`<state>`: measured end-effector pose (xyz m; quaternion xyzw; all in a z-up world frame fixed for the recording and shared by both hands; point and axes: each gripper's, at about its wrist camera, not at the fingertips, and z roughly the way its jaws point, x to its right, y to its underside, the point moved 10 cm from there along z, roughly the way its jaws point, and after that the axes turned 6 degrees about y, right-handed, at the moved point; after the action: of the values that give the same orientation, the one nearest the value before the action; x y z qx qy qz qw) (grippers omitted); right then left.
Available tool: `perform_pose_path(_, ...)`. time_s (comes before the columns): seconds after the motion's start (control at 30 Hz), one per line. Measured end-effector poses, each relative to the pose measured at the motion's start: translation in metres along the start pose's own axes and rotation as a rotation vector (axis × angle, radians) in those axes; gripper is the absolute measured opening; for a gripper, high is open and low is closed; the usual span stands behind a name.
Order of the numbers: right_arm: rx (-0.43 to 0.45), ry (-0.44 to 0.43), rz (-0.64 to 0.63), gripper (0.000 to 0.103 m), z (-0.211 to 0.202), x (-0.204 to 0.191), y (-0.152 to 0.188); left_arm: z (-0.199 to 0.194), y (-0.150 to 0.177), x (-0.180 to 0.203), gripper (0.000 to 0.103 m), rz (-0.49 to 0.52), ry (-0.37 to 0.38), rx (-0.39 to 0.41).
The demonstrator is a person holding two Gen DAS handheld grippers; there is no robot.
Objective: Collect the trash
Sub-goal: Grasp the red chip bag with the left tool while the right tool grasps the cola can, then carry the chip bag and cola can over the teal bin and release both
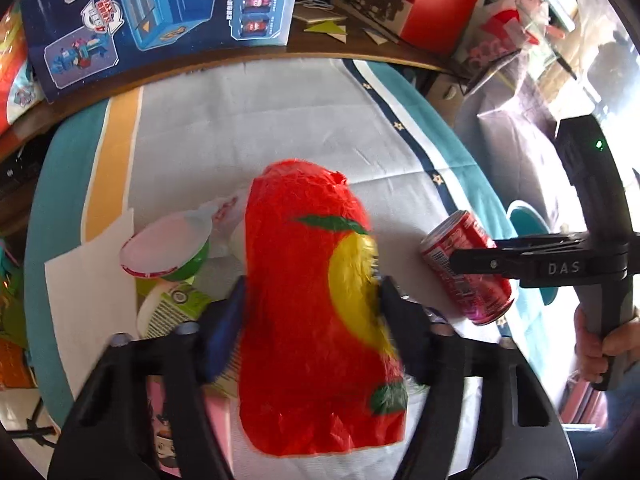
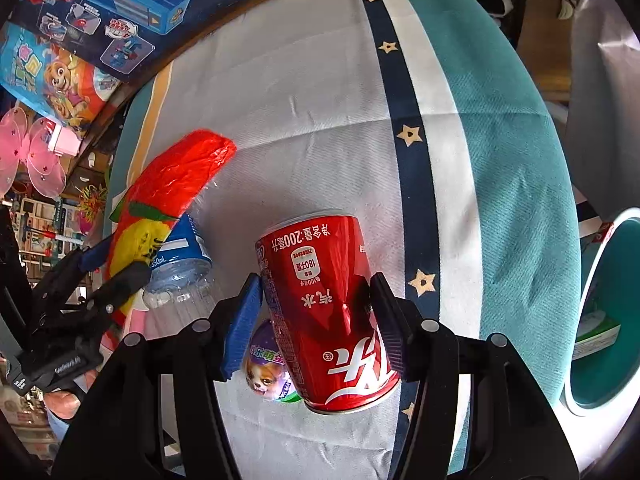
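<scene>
In the left wrist view, the left claw [image 1: 312, 304] is clamped on a red plastic bag [image 1: 316, 300] above the cloth-covered worktop [image 1: 280, 120]; a yogurt cup [image 1: 168, 252] lies just left of the bag. In the right wrist view, the right claw [image 2: 316, 320] grips a red soda can [image 2: 324, 312], with a plastic bottle [image 2: 180, 268] left of the can and a teal bin [image 2: 608, 320] to the can's right.

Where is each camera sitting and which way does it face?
Left wrist: rides the left hand-held gripper, looking forward and down at the cloth; its fingers clamp a red bag. The person's right hand shows at the right edge.
Right wrist: rides the right hand-held gripper, looking down at the same cloth; its fingers clamp a can. A bin sits at the right edge.
Shared: both views show the bag, the can, the cloth and the other gripper.
</scene>
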<state>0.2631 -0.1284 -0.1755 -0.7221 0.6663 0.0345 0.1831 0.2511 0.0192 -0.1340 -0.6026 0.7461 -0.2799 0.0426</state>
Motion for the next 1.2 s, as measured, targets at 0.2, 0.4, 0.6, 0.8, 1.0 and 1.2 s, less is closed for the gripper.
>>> perform_pose_path(0.2,0.019,-0.044,0.061,0.053,-0.006,0.005,0.002,-0.012,0.0,0.012,0.019,0.001,-0.032,0.038)
perform_pose_path(0.4,0.073,-0.093,0.109,0.051,-0.034,0.014,0.003,-0.035,-0.008,0.03,0.019,0.014,-0.042,0.101)
perform_pose_path(0.6,0.114,-0.136,0.157,0.05,-0.054,0.026,0.006,-0.038,-0.007,0.061,0.019,0.059,-0.03,0.104)
perform_pose_path(0.8,0.159,-0.152,0.2,0.05,-0.073,0.044,0.012,-0.032,0.0,0.087,0.019,0.081,-0.004,0.087)
perform_pose_path(1.0,0.23,-0.177,0.253,0.05,-0.104,0.072,0.016,-0.025,0.001,0.123,0.019,0.127,0.033,0.071)
perform_pose_path(1.2,0.315,-0.182,0.351,0.05,-0.139,0.129,0.027,-0.014,-0.001,0.176,0.019,0.224,0.067,0.049)
